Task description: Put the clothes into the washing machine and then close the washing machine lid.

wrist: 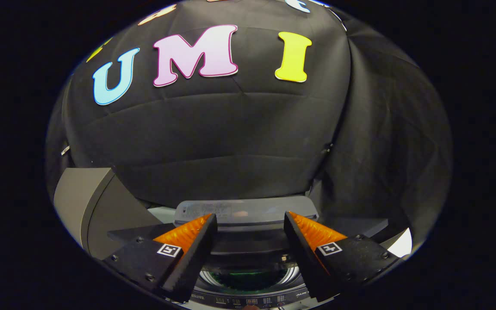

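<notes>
Currently the gripper [250, 224] hangs above the washer [248, 297] with its jaws spread wide and nothing between them; the fingers [187, 241] frame the machine from above. The lid [246, 212] stands raised at the back of the opening, just beyond the fingertips, with its pale grey, translucent-looking panel facing the camera and a faint printed label on its left part. Below and between the fingers lies the drum [248, 280], a dark round opening ringed by a bright metal rim, with the control strip nearest the camera. Something dark with a greenish tint sits inside the drum; it may be clothing, but the view there is too small and dim to confirm. On that reading the remaining step is judged to be closing the lid. The lid is a rigid, hinged plastic panel, probably light, smooth and somewhat slippery, so a pinch on its flat face is likely to slide. The better hold is judged to be its free upper edge, near the middle, taken between the two fingers or pushed forward with one finger so the lid swings down on its hinge. It should be guided down rather than dropped, since a thin panel may slam or crack. A grey cabinet [84, 206] stands just left of the washer.
</notes>
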Demonstrator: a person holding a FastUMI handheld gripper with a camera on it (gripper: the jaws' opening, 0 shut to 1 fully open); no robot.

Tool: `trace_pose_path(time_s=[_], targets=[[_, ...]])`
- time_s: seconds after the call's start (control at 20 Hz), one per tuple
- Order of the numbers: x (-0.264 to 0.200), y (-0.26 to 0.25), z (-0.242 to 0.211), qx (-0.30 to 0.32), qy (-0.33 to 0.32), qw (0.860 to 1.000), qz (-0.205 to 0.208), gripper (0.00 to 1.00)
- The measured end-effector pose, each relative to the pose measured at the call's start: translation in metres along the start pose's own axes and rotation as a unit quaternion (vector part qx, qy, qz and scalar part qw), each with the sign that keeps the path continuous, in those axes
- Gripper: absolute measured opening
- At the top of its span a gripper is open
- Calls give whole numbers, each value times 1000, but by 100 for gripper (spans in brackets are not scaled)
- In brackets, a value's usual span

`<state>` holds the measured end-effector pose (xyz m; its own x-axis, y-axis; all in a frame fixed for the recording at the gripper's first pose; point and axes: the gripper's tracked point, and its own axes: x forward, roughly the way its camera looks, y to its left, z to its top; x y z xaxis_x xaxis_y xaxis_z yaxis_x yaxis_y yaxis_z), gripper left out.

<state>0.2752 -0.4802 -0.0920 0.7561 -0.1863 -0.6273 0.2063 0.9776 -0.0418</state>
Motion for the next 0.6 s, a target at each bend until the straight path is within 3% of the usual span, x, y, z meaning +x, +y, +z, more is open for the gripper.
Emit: trace_pose_path(time_s=[0.6], targets=[[-6,-21,-82,2,74,997,-13,99]])
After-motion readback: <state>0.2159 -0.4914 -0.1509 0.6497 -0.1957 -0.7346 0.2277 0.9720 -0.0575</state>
